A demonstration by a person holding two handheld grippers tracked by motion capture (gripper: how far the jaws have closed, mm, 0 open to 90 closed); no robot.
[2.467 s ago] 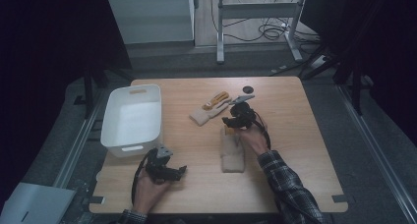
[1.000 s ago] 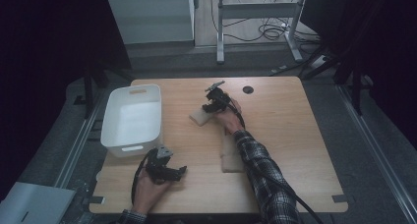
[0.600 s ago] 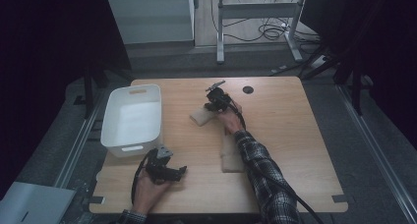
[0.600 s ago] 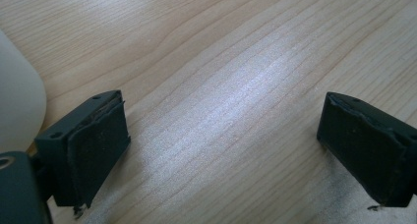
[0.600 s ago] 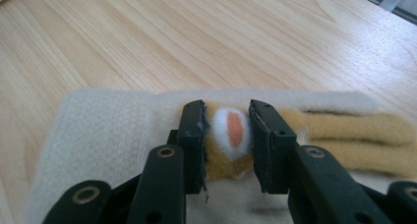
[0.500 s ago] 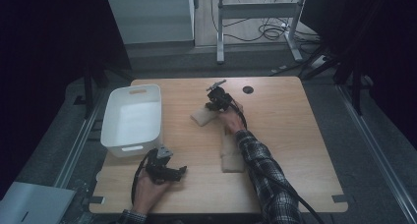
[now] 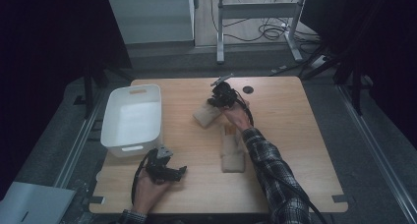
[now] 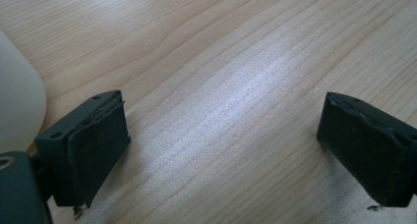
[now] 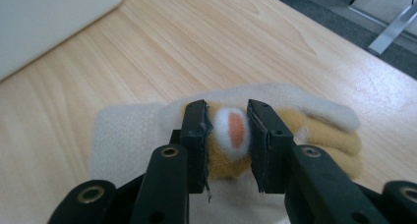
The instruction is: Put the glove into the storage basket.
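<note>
A fuzzy cream and mustard sock [image 7: 205,115] lies at the far middle of the wooden table [image 7: 305,135]. My right gripper [image 7: 220,97] is above its far end. Its jaws have just been closing and are now shut on a raised fold of the sock [image 9: 314,130], pinching a white patch with an orange spot between the right gripper's [image 9: 228,109] pads. A second, similar sock [image 7: 232,151] lies flat nearer the person. My left gripper [image 7: 172,171] rests low at the near left; the left gripper [image 8: 223,108] is open over bare wood.
A white plastic bin [image 7: 132,117] stands at the left of the table; it also shows as the bin [image 8: 17,106] beside my left jaw and the bin [image 9: 49,17] at the upper left of the right gripper view. A small black disc [image 7: 248,90] lies near the far edge.
My right gripper went from the near sock to the far one, closed on it and has risen a little with the fold. The left hand has stayed put.
</note>
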